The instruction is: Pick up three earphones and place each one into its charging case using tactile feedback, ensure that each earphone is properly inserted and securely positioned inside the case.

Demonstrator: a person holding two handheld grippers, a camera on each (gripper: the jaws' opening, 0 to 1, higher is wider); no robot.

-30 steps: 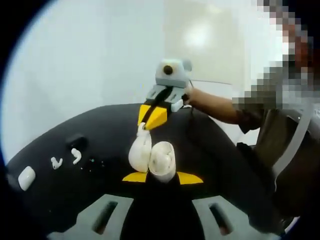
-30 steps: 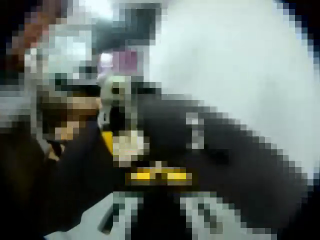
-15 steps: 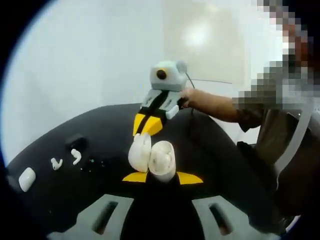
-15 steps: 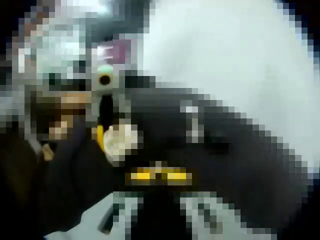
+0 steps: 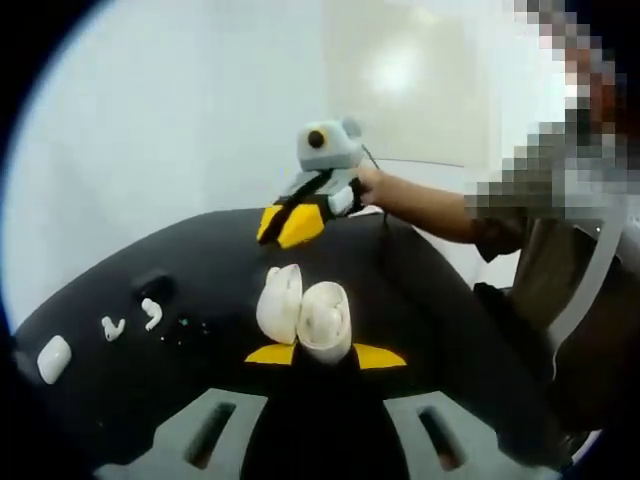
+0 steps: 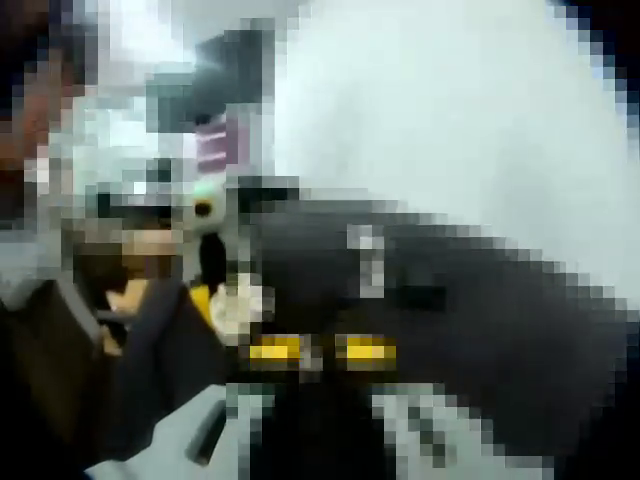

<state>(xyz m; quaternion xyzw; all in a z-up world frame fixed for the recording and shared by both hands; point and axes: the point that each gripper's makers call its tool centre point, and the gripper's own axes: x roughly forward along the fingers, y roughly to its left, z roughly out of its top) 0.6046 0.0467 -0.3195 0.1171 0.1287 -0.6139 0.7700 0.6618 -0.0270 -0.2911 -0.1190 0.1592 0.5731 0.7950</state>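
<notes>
The left hand-held gripper point(image 5: 325, 355) pinches an open white glossy charging case point(image 5: 304, 312) above the black counter point(image 5: 200, 270); the right hand-held gripper point(image 5: 282, 226), yellow jaws pressed together, hovers beyond it; two small white earphones point(image 5: 132, 319) lie left.

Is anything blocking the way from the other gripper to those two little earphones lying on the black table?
Nothing visible. Bare black table lies between the right gripper and the two loose earphones.

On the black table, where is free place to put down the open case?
Bare table lies between the open case and the two loose earphones. The left edge is crowded: earphones, a closed case.
</notes>
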